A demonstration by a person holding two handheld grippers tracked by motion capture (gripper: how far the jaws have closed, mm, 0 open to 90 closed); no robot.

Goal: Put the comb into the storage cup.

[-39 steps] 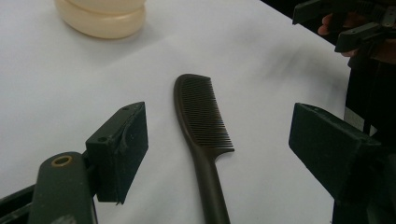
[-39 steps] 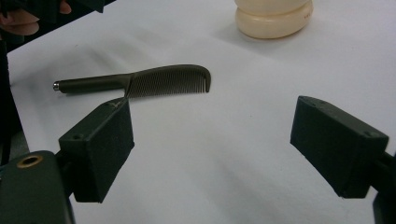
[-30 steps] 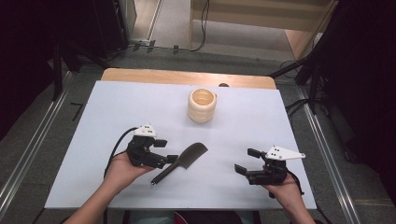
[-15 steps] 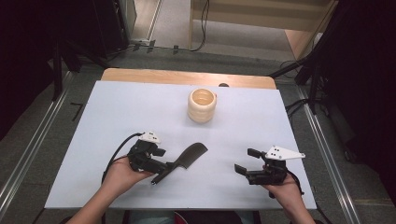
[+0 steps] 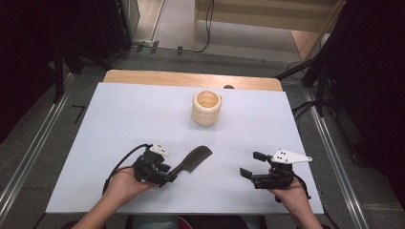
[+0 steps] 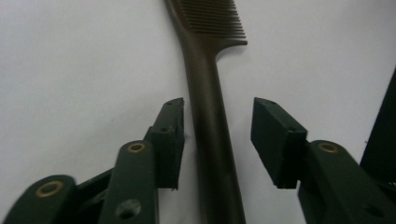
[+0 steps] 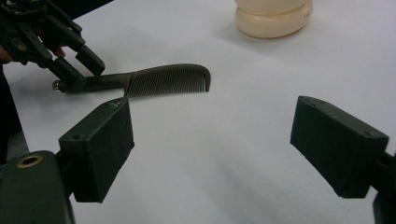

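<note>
Straddling the comb (image 6: 210, 116) handle, left tongs (image 6: 217, 135) agape

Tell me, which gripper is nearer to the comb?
Left. The left gripper has its open jaws on either side of the handle of the comb, not yet closed on it. The right gripper sits apart, open, off toward the comb's toothed end.

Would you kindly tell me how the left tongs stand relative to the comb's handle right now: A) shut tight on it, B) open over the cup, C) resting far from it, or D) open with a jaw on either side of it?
D: in the left gripper view the left tongs are open, the comb handle running between the jaws with a gap at each side.
</note>
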